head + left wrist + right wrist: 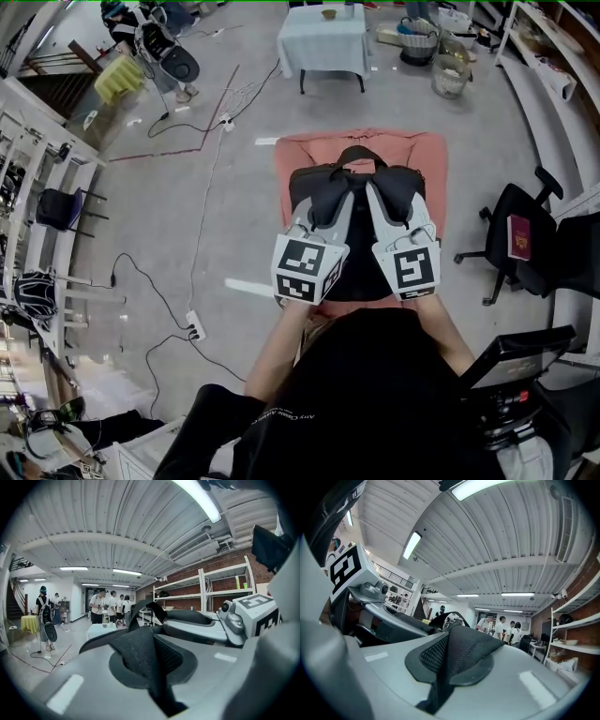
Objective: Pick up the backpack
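Grey concrete workshop floor (159,216) surrounds a low desk (292,155) draped in salmon cloth. On it lies the black fabric backpack (354,183), which looks soft, fairly light and likely to slump when raised. Its padded mesh shoulder straps (140,648) are the sensible hold. The left gripper (154,681) and right gripper (443,681) each have their jaws pinching one strap.

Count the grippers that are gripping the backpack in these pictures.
2. The left gripper clamps one mesh strap of the backpack; the right gripper clamps the other.
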Demonstrator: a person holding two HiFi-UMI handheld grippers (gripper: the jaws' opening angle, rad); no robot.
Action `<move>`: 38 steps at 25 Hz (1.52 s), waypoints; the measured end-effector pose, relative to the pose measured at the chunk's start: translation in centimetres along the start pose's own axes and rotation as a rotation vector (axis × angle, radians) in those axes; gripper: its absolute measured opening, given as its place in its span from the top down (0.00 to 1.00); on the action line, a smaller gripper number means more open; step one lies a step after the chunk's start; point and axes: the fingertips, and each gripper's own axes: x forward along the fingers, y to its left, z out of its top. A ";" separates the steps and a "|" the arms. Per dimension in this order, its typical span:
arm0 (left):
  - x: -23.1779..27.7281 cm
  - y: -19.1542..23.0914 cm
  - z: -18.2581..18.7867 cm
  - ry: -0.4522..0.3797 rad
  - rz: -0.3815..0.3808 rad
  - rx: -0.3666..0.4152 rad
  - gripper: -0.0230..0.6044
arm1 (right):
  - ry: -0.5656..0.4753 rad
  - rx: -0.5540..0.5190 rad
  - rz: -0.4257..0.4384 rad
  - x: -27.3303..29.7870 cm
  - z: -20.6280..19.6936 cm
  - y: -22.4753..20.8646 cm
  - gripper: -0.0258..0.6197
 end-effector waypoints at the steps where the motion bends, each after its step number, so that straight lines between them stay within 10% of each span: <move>1: 0.0 0.0 0.0 -0.003 0.001 -0.001 0.93 | 0.000 -0.010 0.002 0.0 0.0 0.0 0.91; 38: 0.0 0.1 -3.2 0.058 0.003 -0.023 0.93 | 0.031 -0.010 0.049 -0.2 -2.6 1.6 0.91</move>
